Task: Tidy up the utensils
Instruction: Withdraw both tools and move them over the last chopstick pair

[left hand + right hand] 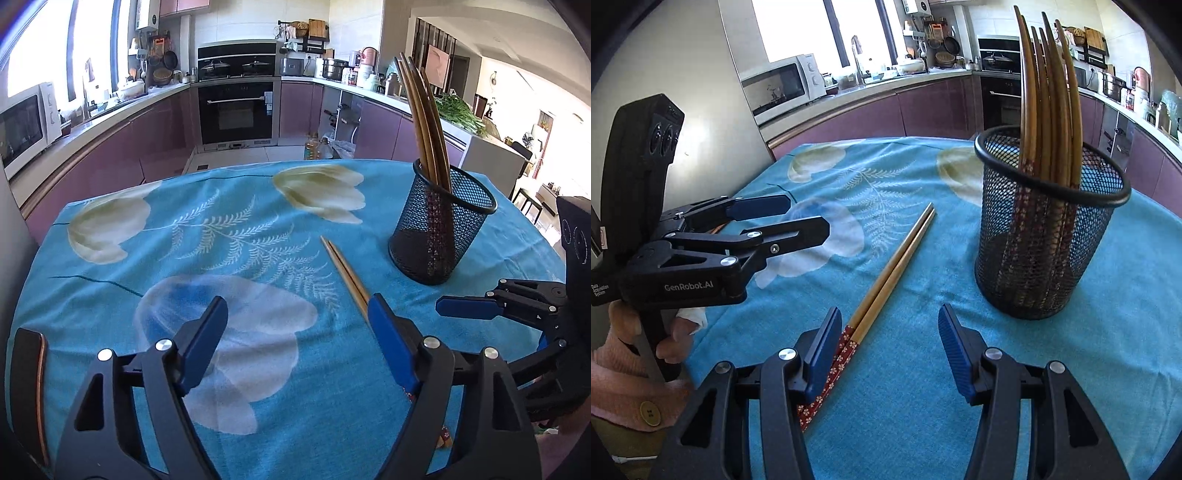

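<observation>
Wooden chopsticks lie beside right gripper (jaws apart) — untouched.

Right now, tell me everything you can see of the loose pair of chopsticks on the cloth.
The pair of chopsticks lies flat on the blue flowered tablecloth, side by side and touching. They look wooden: plain tan shafts, with red flower-patterned ends nearest the camera. Their tips point away, left of the mesh holder and apart from it. The patterned ends run behind one finger of the right gripper; nothing grips them.

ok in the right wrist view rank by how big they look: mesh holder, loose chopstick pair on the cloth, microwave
1. mesh holder
2. loose chopstick pair, longer but thin, so close to the holder
3. microwave, smallest only because it is far off
</observation>
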`<state>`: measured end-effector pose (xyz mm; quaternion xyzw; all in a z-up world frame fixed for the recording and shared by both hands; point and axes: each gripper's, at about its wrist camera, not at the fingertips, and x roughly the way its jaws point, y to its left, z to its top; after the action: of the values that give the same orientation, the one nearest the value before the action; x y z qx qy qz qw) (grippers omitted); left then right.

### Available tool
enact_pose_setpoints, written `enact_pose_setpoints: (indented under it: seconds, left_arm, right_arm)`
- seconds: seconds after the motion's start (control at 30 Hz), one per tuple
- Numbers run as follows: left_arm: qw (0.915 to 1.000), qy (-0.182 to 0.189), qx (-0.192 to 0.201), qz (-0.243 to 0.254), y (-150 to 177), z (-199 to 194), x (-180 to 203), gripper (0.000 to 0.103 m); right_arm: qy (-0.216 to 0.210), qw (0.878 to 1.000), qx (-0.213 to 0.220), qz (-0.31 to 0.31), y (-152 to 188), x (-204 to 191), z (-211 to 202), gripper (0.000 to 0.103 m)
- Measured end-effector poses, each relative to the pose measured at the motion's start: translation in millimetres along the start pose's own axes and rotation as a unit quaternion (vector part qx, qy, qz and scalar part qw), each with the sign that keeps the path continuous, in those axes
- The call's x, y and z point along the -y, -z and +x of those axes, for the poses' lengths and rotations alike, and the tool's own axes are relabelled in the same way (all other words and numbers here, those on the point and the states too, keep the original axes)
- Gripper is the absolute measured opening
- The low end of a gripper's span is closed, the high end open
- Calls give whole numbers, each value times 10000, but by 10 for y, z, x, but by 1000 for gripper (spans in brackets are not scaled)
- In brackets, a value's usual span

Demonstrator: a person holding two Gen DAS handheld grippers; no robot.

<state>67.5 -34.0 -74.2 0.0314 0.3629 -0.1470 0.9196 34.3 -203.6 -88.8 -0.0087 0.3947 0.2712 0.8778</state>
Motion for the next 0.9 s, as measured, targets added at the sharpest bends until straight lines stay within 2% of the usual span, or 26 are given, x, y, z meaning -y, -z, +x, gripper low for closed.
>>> enact_pose_setpoints:
  seconds: [0.5,0.9]
  left_arm:
    - [9998,3,-186,66,46,105,36,72]
    - [9997,27,-222,120,47,133,83,71]
  right_arm:
    - [243,9994,-158,-196,34,-72,83,49]
    - [262,9994,-202,-120,42,-9,78,46]
